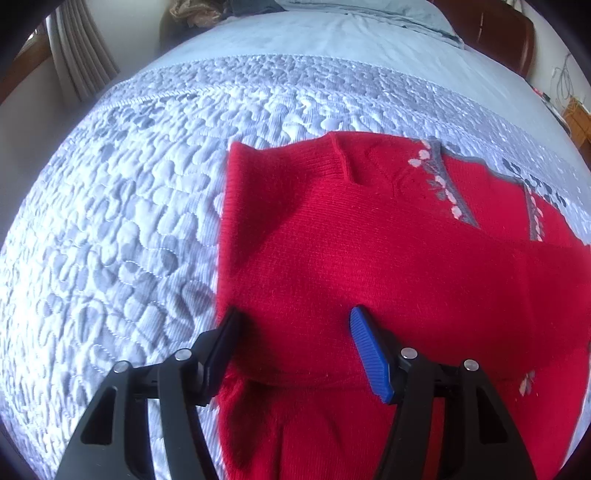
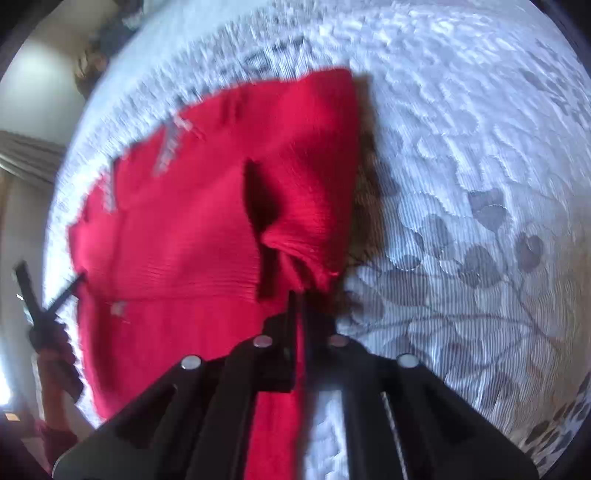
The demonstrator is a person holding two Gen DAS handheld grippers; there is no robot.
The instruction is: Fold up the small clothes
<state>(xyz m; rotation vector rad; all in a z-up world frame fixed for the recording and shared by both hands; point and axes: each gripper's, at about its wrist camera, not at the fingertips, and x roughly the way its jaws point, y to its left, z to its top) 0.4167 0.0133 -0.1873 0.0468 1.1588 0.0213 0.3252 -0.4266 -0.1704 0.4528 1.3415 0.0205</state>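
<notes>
A small red knit sweater (image 1: 369, 240) with grey and pink trim lies on a quilted bedspread (image 1: 129, 203); one sleeve is folded across its body. My left gripper (image 1: 291, 317) is open just above the sweater's near part, one finger at its left edge, and holds nothing. In the right wrist view the sweater (image 2: 192, 229) fills the left half. My right gripper (image 2: 297, 295) is shut on a bunched fold of the sweater's right side and lifts it off the bed. The left gripper shows at the far left of that view (image 2: 44, 306).
The pale blue quilted bedspread (image 2: 480, 166) with a grey leaf pattern stretches around the sweater. A plain blue sheet (image 1: 314, 33) and a brown headboard (image 1: 509, 33) lie beyond. Curtains (image 1: 74, 48) hang at the left.
</notes>
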